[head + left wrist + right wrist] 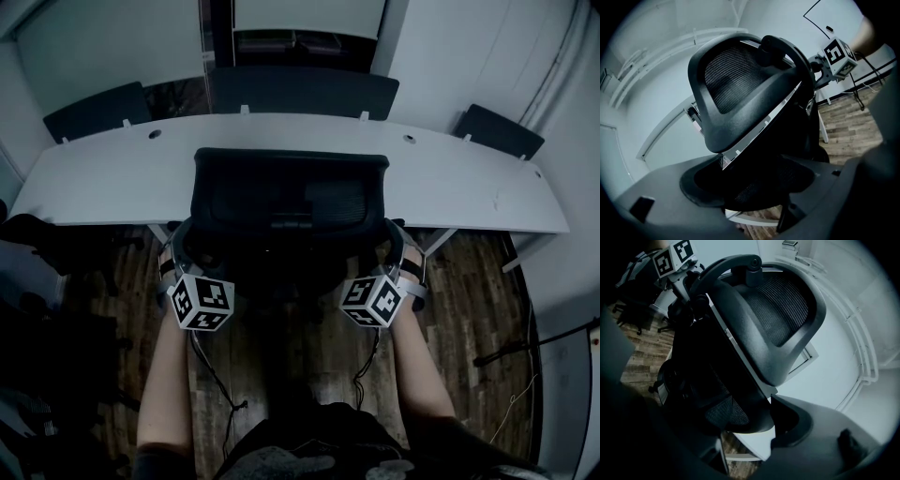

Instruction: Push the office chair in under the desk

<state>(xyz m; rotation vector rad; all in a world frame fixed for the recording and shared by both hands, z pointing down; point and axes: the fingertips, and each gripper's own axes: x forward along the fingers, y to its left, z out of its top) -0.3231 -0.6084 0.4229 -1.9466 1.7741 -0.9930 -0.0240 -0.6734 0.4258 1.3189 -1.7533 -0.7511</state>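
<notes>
The person's forearms (167,375) reach forward over the wooden floor (473,281). The left gripper (176,255) pinches the left edge of the backrest and the right gripper (400,251) pinches the right edge; in each gripper view dark mesh and frame fill the gap between the jaws. The office chair (289,197) stands centred at the white desk (103,176), backrest upright. Seen from the head view, its top edge overlaps the desk's near edge. Beyond the desk, a dark chair back (300,92) stands against the far side.
</notes>
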